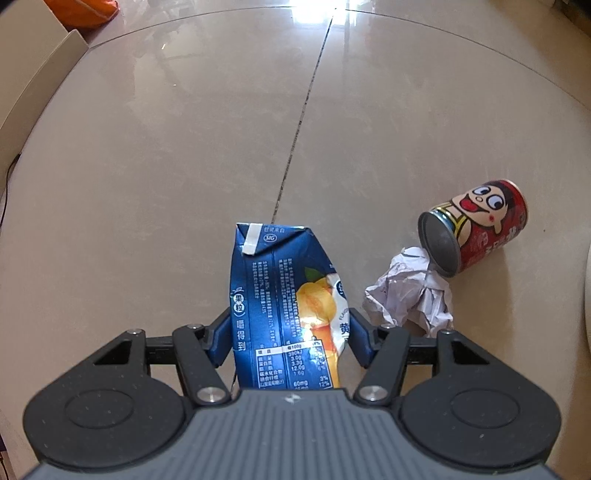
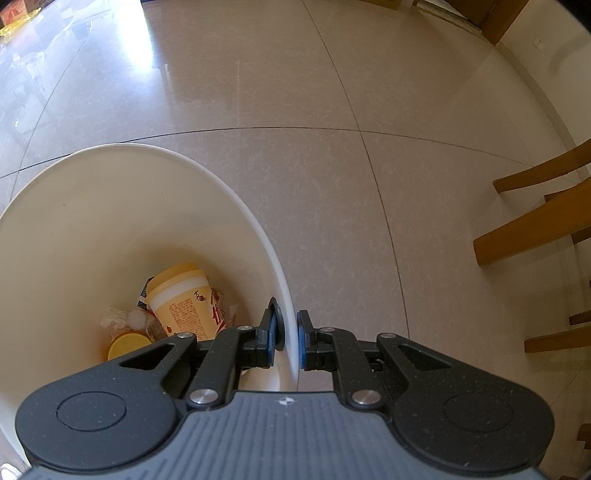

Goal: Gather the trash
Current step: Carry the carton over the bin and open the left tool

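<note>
My left gripper (image 1: 288, 332) is shut on a crumpled blue drink carton (image 1: 280, 295) with an orange fruit picture, held over the tiled floor. To its right on the floor lie a crumpled white paper ball (image 1: 410, 295) and a red cartoon can (image 1: 476, 229) on its side, touching the paper. My right gripper (image 2: 290, 339) is shut on the rim of a white trash bin (image 2: 258, 225), one finger inside and one outside the wall. Inside the bin lie a yellow-and-white cup (image 2: 184, 299), a yellow lid (image 2: 127, 347) and crumpled wrappers (image 2: 122, 317).
Beige floor tiles with dark grout lines (image 1: 299, 129) stretch ahead. A pale cabinet edge (image 1: 33, 74) and an orange object (image 1: 81, 9) sit at the far left. Wooden chair legs (image 2: 535, 229) stand to the right of the bin. A white curved edge (image 1: 587, 295) shows at far right.
</note>
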`<move>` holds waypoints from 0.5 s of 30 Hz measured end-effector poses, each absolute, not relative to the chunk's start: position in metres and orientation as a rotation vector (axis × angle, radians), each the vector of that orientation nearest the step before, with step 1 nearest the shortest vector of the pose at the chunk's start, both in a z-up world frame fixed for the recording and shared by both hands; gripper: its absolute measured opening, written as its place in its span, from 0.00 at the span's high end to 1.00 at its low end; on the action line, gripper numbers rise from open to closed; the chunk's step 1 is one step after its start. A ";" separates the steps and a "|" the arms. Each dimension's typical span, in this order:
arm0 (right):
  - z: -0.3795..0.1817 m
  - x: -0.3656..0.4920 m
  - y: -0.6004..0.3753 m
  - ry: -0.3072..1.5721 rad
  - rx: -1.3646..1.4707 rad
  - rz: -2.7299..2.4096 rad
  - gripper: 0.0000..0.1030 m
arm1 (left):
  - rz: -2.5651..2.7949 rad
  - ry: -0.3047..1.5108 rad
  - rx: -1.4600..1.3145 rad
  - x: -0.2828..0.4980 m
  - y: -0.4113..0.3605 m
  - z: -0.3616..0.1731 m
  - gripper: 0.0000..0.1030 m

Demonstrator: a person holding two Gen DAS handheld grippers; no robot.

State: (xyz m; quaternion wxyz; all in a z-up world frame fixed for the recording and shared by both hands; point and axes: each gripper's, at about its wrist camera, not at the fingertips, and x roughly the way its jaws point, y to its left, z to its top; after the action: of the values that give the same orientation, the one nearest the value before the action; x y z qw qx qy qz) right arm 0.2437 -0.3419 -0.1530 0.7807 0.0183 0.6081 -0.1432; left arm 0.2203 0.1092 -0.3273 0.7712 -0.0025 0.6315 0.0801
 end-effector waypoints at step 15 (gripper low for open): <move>-0.152 0.242 -0.347 1.311 0.059 -0.300 0.86 | -0.082 1.262 0.115 0.238 0.067 -0.207 0.41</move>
State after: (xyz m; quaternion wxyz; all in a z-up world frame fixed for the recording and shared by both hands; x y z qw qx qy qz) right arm 0.2424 -0.3473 -0.1516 0.7818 0.0275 0.6073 -0.1388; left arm 0.2380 0.0671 -0.2072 0.8050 0.0537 0.5896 -0.0385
